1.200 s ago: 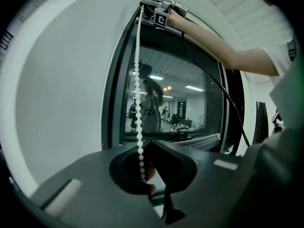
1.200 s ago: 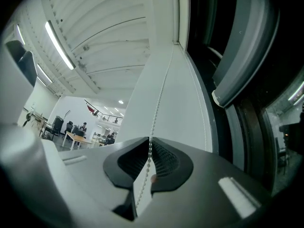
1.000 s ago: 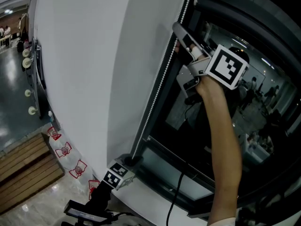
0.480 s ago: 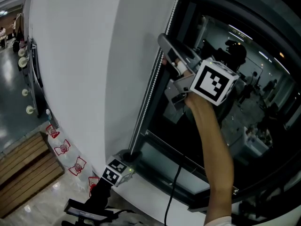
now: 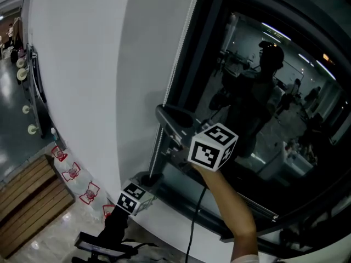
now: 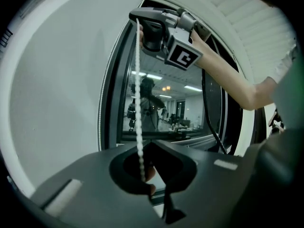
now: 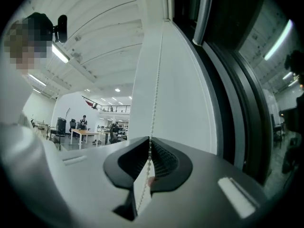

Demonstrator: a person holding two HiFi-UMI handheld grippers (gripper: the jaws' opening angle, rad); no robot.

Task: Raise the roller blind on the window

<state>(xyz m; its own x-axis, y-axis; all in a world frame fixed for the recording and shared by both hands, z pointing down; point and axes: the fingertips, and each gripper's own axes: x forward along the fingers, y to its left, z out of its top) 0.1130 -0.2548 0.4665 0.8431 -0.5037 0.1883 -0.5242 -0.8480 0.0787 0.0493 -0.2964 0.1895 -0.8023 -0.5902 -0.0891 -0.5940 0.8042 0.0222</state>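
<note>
A white bead chain [image 5: 178, 64] hangs along the dark window frame beside the white wall. My right gripper [image 5: 162, 114], with its marker cube, is low on the chain and shut on it; in the right gripper view the beads [image 7: 156, 89] run down between the closed pads of the right gripper [image 7: 150, 148]. My left gripper [image 5: 148, 181] sits at the foot of the chain by the sill. In the left gripper view the chain [image 6: 138, 103] drops from the right gripper [image 6: 137, 18] into the closed jaws of the left gripper [image 6: 148, 186]. The blind itself is not clearly in view.
The dark window glass [image 5: 263, 92] reflects a person and a lit room. A black cable [image 5: 193, 229] hangs from the right gripper over the white sill [image 5: 181, 223]. Wooden steps [image 5: 27, 190] and red-printed bags [image 5: 74, 173] lie down to the left.
My right gripper has come well down the chain, from high beside the frame to just above the left gripper, staying shut on the beads. The left gripper has kept its place.
</note>
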